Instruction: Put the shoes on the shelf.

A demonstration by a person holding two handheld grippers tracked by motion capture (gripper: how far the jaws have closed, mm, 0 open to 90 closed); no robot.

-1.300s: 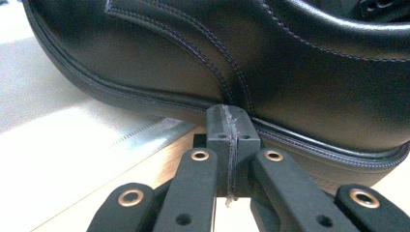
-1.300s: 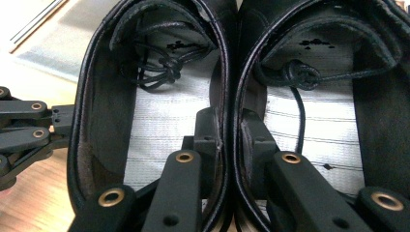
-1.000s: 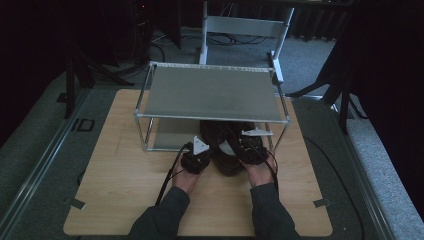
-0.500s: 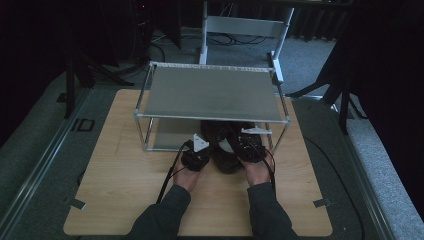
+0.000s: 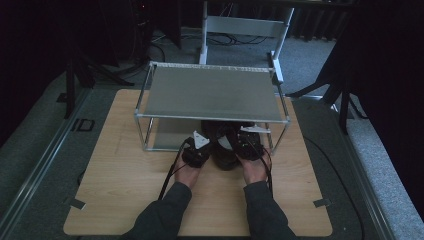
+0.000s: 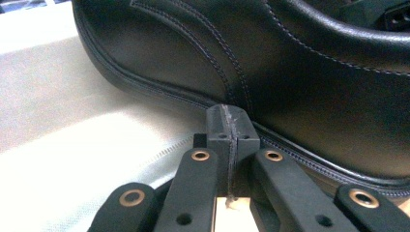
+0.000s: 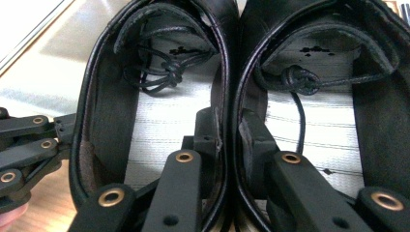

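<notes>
High view: metal rack [image 5: 210, 95] sits on the wooden board [image 5: 125, 190]. A pair of black shoes [image 5: 225, 145] lies at the rack's front opening, toes under the top shelf, heels sticking out toward the person. Left gripper [image 5: 196, 150] is against the pair's left flank, right gripper [image 5: 248, 145] over the heel end, both just in front of the rack.

Left gripper view: left gripper [image 6: 227, 125] has its jaws pressed flat together, nothing between them. Tips touch or nearly touch the left shoe [image 6: 270, 72] low on its outer side, by the sole seam. Looks like a brace or a push, not a grip.

Right gripper view: right gripper [image 7: 227, 130] pinches the two inner collars together, one jaw inside the left shoe [image 7: 159, 96], the other inside the right shoe [image 7: 319, 96]. Loose laces lie inside both.

Risks, my read:
- Only thin collar leather is pinched; a pull toward or away from the rack could let one shoe slip out and the pair would split.
- The pressed-together left tips could skid along the smooth leather and twist the pair.
- Lifting could knock the shoes against the rack's front rail.
</notes>
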